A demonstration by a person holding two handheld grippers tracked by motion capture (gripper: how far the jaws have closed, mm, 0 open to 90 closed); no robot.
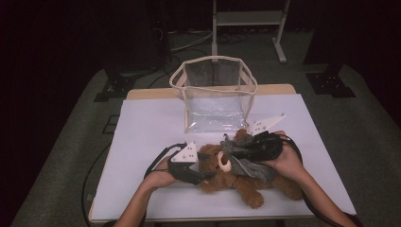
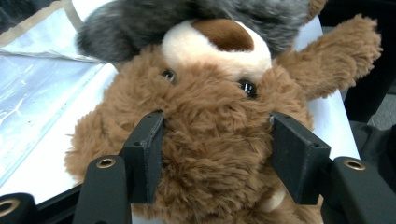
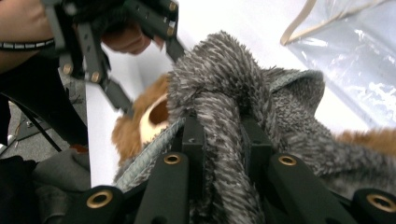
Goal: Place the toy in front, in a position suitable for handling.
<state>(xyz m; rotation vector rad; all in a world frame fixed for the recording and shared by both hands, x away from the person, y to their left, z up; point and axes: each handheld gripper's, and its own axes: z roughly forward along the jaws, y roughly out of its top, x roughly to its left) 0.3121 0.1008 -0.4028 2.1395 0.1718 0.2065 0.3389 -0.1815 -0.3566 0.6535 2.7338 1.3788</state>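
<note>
- White worktop (image 1: 151, 127) carries a teddy bear (image 1: 222, 172) lying before a clear bag (image 1: 215, 97).
- Left gripper (image 2: 217, 154) jaws are pressed on the bear's head.
- Right gripper (image 3: 222, 149) jaws are pinched on the grey garment (image 3: 219, 88); it should be drawn off gently.

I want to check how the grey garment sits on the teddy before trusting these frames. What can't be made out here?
- High view: the right gripper tips are buried in the grey garment, so the grip point is hidden.
- Left gripper view: the teddy bear has its body cut off by the top edge and covered by grey fabric.
- Right gripper view: the garment's shape is unclear; the bunched pile hides its openings.
- High view: the clear bag is too dim to show its inside.
</note>
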